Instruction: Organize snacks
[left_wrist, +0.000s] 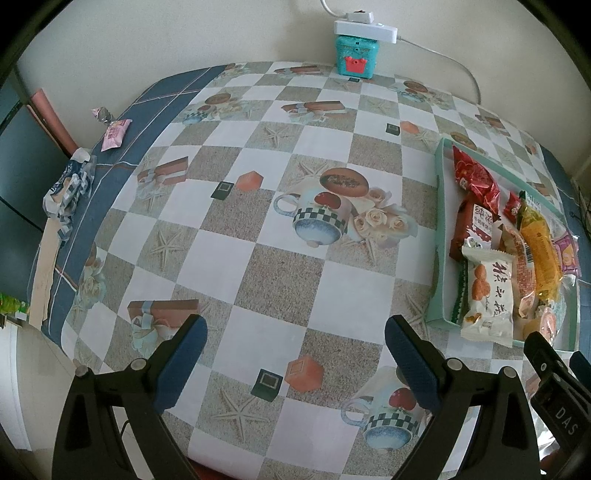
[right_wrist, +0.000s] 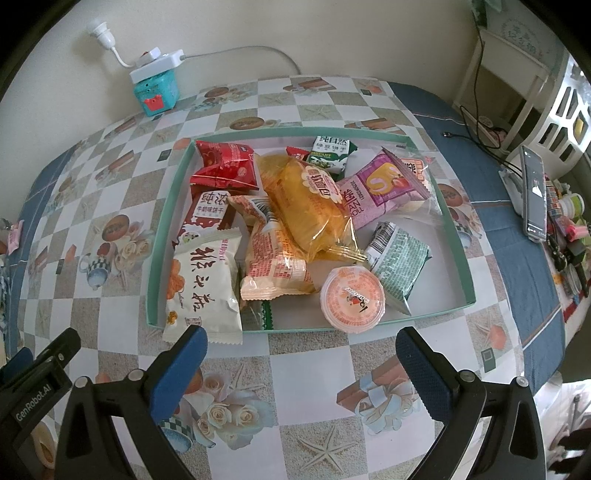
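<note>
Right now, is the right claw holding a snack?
No: the right claw is open and empty, short of the tray.

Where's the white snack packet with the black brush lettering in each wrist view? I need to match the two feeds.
Left wrist: white snack packet at lower right, overhanging the tray's near rim.
Right wrist: white snack packet left of centre, at the tray's near-left corner.
Shared landmark: teal box against the wall.

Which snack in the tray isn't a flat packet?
The round jelly cup with the orange lid, at the tray's near edge; all others are sealed packets.
</note>
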